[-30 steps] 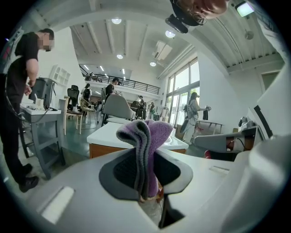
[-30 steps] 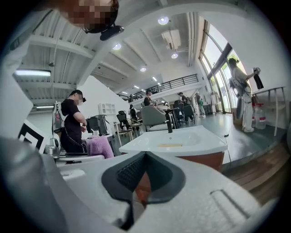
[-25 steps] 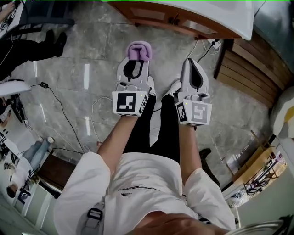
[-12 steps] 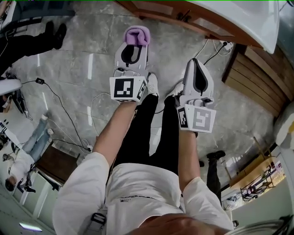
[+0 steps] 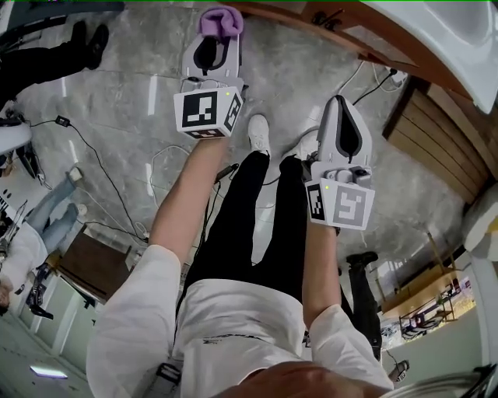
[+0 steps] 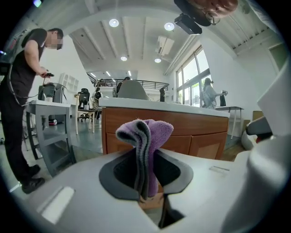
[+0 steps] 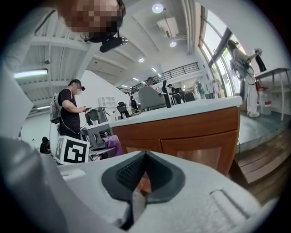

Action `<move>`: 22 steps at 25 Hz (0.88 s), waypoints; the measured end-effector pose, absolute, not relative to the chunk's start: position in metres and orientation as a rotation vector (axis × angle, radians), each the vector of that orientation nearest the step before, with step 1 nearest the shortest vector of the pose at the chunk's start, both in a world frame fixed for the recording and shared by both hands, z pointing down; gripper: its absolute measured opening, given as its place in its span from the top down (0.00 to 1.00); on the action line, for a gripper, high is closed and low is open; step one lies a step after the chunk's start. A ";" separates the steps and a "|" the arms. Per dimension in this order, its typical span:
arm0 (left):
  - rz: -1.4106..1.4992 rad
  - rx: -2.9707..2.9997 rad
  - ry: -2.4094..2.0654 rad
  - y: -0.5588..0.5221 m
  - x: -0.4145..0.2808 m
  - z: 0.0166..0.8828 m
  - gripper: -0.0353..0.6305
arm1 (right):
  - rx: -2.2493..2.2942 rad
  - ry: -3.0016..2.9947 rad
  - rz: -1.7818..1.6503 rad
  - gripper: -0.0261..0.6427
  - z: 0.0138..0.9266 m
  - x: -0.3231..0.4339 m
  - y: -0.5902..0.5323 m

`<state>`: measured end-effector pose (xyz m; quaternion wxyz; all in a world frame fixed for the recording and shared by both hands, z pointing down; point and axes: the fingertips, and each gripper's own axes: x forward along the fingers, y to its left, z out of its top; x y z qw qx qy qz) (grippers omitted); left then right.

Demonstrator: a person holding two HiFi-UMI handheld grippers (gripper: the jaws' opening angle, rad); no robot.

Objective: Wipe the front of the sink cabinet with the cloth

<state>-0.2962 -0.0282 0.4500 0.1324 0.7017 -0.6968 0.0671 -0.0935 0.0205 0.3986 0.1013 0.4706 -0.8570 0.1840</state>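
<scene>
The purple cloth (image 6: pixel 148 136) is standing up as a folded bunch out of the left gripper (image 6: pixel 146 179), whose jaws are clenching its lower part, so that a soft wad is sticking out past the tips at 12 o'clock. That grip is probably meant to let the fabric, and not the plastic, meet the wood. In the head view the cloth is sitting at the far end of the gripper, near the top edge of the picture, with the brown cabinet (image 5: pixel 296 17) lying just beyond it toward 1 o'clock. The two are looking close there, but I cannot tell whether they are touching. The left gripper view is suggesting a gap, since the cabinet doors are showing behind the cloth with floor in between. The left arm is stretching well out ahead of the body, which is fitting an approach to the first wipe and not a stroke under way. The right gripper (image 7: pixel 142 175) is hanging back at about 4 o'clock from the left one, its jaws pressed together on nothing, likely being held clear so it is not getting in the way. Below both, the grey stone floor (image 5: pixel 140 101) is carrying loose cables (image 5: pixel 101 175) (worth minding underfoot), the white counter (image 5: pixel 443 39) is overhanging the cabinet at 2 o'clock, and a person in black (image 6: pixel 22 91) is working at a table off at 9 o'clock.
</scene>
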 end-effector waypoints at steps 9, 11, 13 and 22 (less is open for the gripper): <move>0.187 1.969 -2.087 -0.061 -0.339 0.474 0.83 | 1.357 -2.554 0.572 0.97 0.406 -0.100 0.015; 0.198 1.970 -2.096 -0.069 -0.346 0.477 0.84 | 1.347 -2.563 0.575 0.97 0.406 -0.103 0.014; 0.189 1.925 -2.110 -0.075 -0.360 0.483 0.84 | 1.332 -2.567 0.573 0.97 0.406 -0.107 0.013; 0.201 1.863 -2.140 -0.089 -0.385 0.497 0.84 | 1.365 -2.511 0.563 0.97 0.408 -0.095 0.005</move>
